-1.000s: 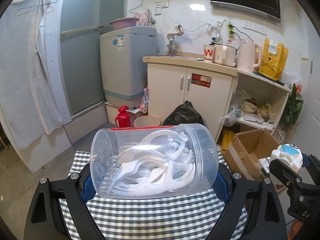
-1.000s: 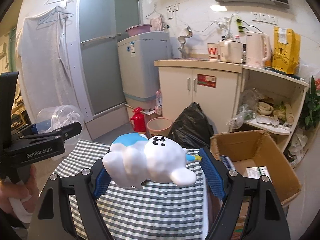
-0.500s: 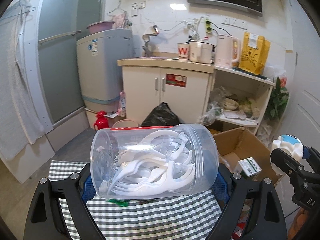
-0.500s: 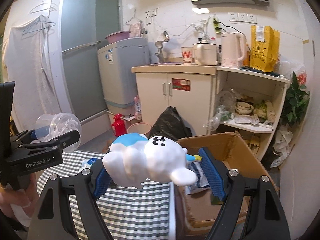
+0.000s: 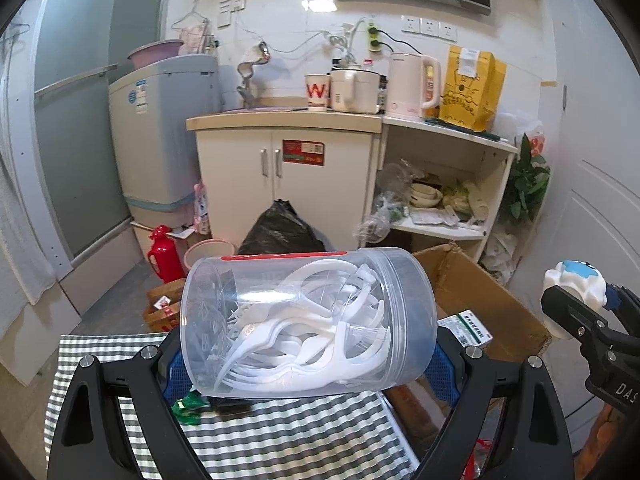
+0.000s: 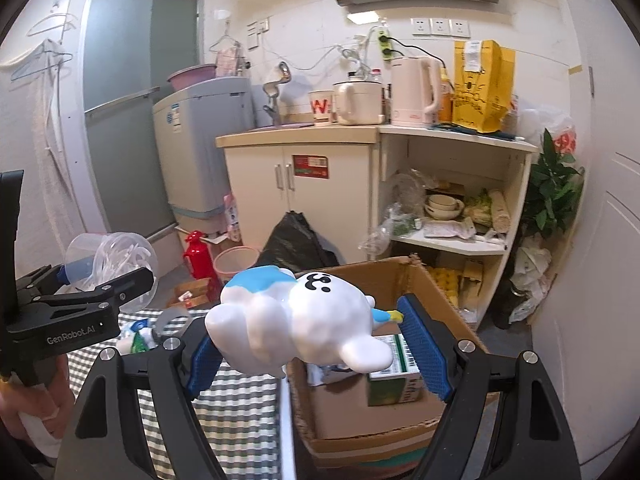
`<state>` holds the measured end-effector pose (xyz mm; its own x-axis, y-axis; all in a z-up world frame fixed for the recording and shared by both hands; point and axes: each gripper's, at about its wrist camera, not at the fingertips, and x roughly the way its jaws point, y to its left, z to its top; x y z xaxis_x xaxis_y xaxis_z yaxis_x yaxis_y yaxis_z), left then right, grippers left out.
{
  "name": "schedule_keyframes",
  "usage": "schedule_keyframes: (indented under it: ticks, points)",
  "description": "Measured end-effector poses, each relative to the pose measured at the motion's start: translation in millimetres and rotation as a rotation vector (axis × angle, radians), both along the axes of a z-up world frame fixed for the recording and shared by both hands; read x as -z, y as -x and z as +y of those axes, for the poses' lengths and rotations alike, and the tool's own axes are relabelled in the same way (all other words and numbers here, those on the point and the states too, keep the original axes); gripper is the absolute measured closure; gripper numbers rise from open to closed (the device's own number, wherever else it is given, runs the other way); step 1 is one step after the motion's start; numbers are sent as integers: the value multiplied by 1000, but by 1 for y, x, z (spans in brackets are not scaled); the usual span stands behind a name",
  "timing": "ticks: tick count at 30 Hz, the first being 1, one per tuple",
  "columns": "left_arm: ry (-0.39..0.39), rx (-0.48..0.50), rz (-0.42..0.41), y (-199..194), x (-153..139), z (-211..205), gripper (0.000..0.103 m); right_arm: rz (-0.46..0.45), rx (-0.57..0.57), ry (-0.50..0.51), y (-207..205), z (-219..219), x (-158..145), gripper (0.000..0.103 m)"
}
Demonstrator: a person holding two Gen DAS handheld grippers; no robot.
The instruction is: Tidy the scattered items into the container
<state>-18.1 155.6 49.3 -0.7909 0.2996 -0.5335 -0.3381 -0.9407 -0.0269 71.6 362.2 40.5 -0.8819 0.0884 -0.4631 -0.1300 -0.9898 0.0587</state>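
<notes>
Right hand-held gripper (image 6: 308, 344) pinches the white-and-blue figurine (image 6: 296, 328) across its body; glossy, rigid, likely slippery and chippable. It hangs over the near edge of the cardboard box (image 6: 436, 296).

Left hand-held gripper (image 5: 306, 364) clamps the clear jar (image 5: 304, 320) of white plastic pieces by its sidewall; light, smooth, above the bench (image 5: 280, 440).

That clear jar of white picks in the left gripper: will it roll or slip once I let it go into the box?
Likely to roll: the clear jar is a smooth cylinder held on its side in the left gripper. Probably light, since it holds only thin white plastic picks. Its glossy wall looks slippery, so set it against the cardboard box wall.
</notes>
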Motion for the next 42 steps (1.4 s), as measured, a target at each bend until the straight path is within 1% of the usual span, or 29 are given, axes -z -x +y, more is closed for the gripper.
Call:
schedule_keyframes:
  ticks: [6, 12, 26, 34, 42]
  points:
    - [-4, 40, -12, 8, 5, 24, 10, -16, 39, -9, 1, 19, 4, 23]
    - [5, 80, -40, 22, 16, 49, 10, -43, 79, -3, 8, 43, 12, 23]
    - [29, 159, -109, 53, 46, 115, 10, -144, 120, 16, 31, 96, 50, 23]
    - [60, 213, -147, 65, 65, 150, 10, -212, 111, 21, 41, 106, 75, 23]
    - [81, 227, -187, 76, 88, 165, 10, -278, 90, 17, 53, 106, 98, 23]
